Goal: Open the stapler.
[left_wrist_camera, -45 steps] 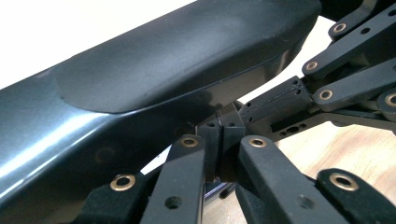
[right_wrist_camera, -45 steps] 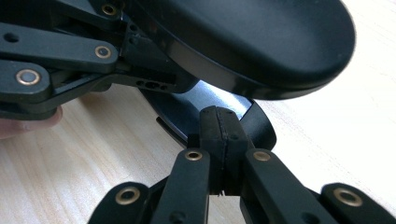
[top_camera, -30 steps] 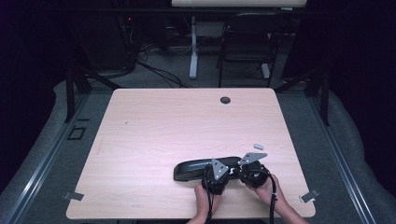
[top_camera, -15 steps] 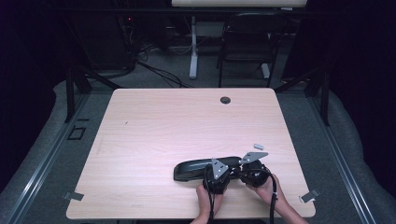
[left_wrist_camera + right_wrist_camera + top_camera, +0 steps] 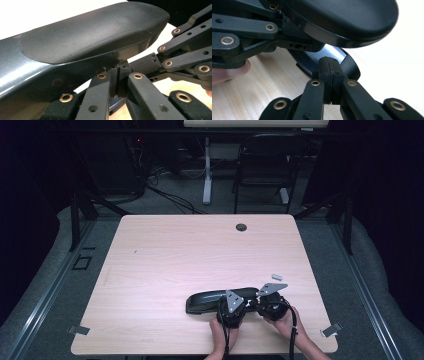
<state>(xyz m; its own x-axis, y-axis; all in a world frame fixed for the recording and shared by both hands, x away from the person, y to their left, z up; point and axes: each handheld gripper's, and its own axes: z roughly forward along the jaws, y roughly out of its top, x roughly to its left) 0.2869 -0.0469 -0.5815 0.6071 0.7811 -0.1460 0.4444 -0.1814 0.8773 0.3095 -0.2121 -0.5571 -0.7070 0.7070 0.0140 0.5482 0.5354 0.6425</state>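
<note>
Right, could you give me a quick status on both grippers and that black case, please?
Left gripper shut, right gripper shut, both at the black case. Small grey piece lies apart, not in the way.

No readable text, label, brand, number or sign anywhere. Black case [image 5: 215, 300], lower centre of frame: plain surface, no markings. Bench [image 5: 165, 270]: bare wood grain, nothing printed. Small pale item [image 5: 277, 276] right of centre: too small to read.

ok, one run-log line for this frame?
left tool: shut, at black case | right tool: shut, at case's lower edge | table: small grey piece lying apart
</note>
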